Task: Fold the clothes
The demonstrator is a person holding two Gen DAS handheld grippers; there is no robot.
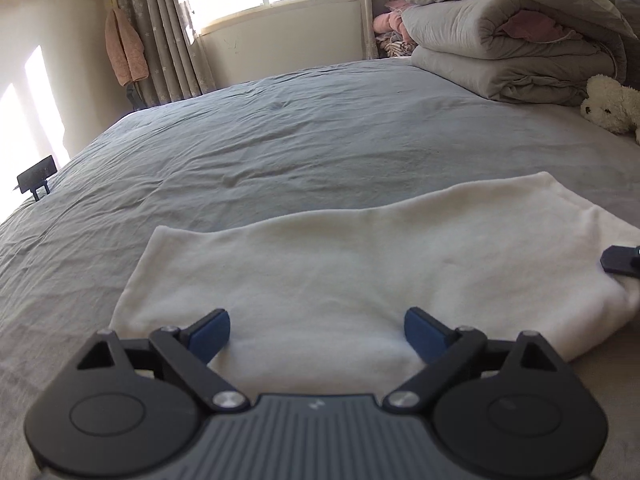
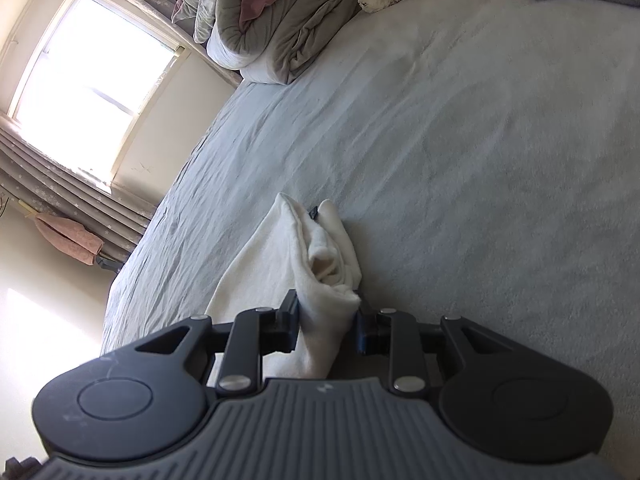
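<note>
The white garment [image 1: 360, 276] lies flat on the grey bed sheet [image 1: 280, 152], directly in front of the left gripper [image 1: 317, 334]. This gripper stands wide apart: its two blue pads [image 1: 210, 336] rest on the near edge of the cloth and nothing is caught between them. In the left wrist view the long axis of the garment runs from left to right across the bed, with the right end a little further away than the left end.

The right gripper [image 2: 326, 320] is clenched on the right end of the garment [image 2: 316, 272]; a bunched fold of white cloth is pressed between its fingers [image 2: 289, 314]. In the left view one dark finger of it shows at the right edge of the cloth.

At the head of the bed there are folded grey quilts [image 1: 508, 48] and, just beside them, a white plush toy [image 1: 612, 104].
</note>
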